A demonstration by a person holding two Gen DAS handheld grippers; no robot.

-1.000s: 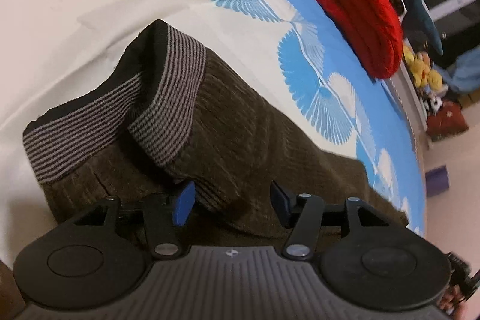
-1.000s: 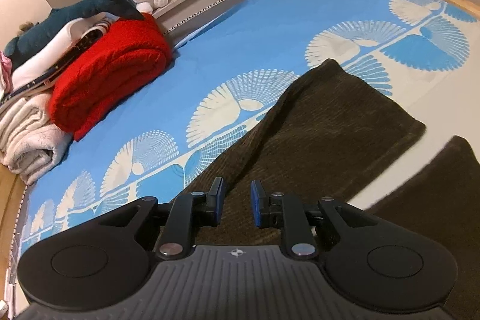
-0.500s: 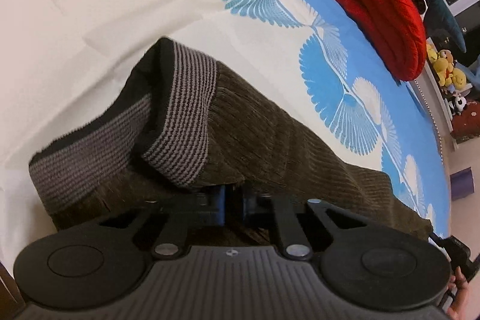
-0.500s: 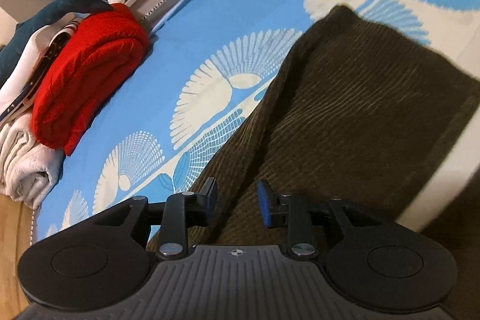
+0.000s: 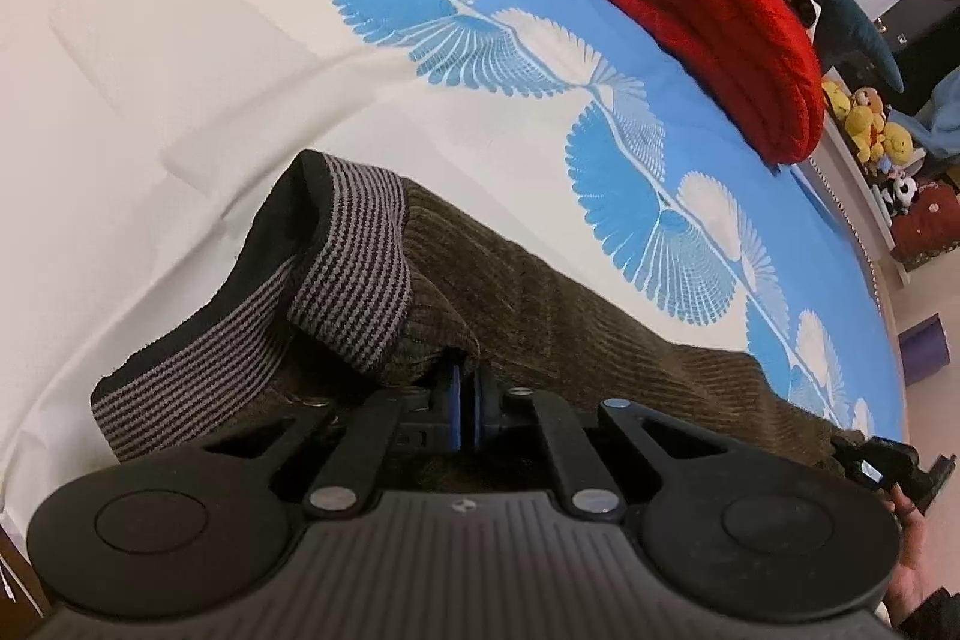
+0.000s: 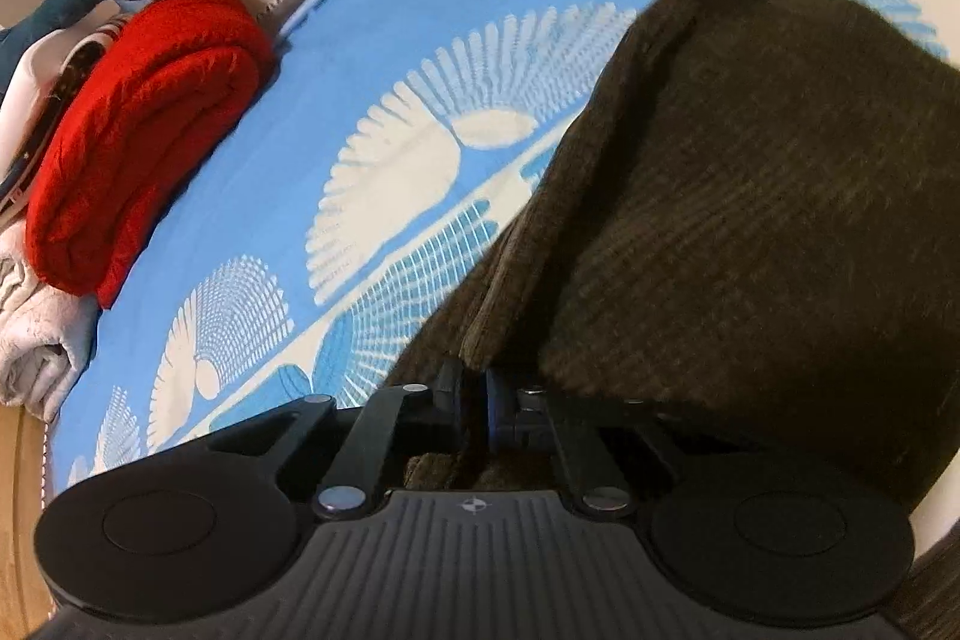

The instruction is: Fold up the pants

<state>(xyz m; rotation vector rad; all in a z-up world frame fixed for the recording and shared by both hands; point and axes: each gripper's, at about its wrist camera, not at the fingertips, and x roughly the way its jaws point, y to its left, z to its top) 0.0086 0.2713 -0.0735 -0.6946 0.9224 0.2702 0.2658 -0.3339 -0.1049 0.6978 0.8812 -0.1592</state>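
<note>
— Where were the pants (image 5: 540,304)?
— Spread on the bedsheet (image 5: 180,58), striped waistband (image 5: 354,274) bunched just beyond the left gripper (image 5: 465,394), which pinched a fold.
— And the right gripper (image 6: 474,394)?
— Jaws just closed, clamping the leg's edge (image 6: 750,196).

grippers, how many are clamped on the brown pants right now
2. The left gripper pinches the pants beside the striped waistband; the right gripper pinches a folded edge of a leg.
</note>
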